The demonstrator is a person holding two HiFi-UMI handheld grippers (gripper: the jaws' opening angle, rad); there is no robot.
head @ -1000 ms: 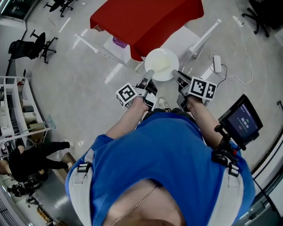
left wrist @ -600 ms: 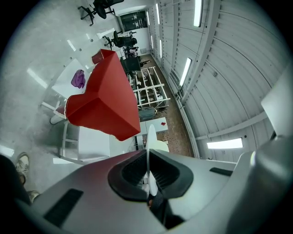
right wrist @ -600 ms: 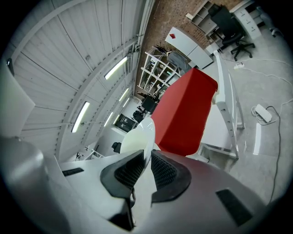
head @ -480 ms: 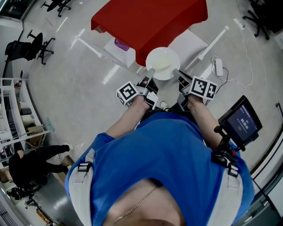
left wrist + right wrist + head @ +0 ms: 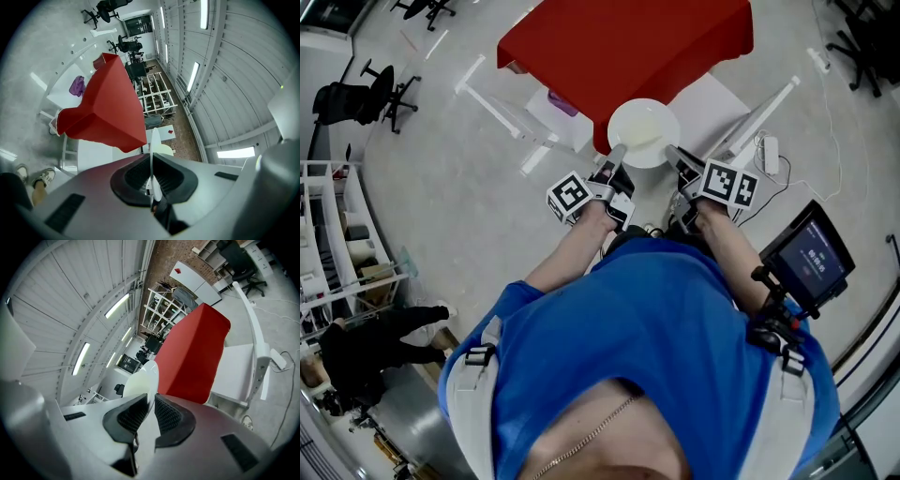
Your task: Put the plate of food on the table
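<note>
A round white plate (image 5: 644, 132) with pale food on it hangs in the air at the near edge of the red-clothed table (image 5: 619, 42). My left gripper (image 5: 616, 156) is shut on its left rim and my right gripper (image 5: 670, 154) is shut on its right rim. Seen edge-on in the left gripper view, the plate (image 5: 153, 146) is a thin white blade between the jaws, with the red table (image 5: 105, 112) beyond. The right gripper view has the plate (image 5: 140, 383) clamped between the dark pads, the red table (image 5: 197, 355) just behind it.
A white bench (image 5: 717, 98) and white frame bars (image 5: 492, 98) stand beside the table, with a purple object (image 5: 563, 103) under its corner. A power strip and cable (image 5: 769, 155) lie on the floor at right. A screen on a stand (image 5: 806, 258) is close on my right. Office chairs (image 5: 366, 94) and shelving (image 5: 337, 244) stand at left.
The plate and both grippers have moved forward toward the red table, which now sits larger and closer in the head view. Both grips on the rim are unchanged.
</note>
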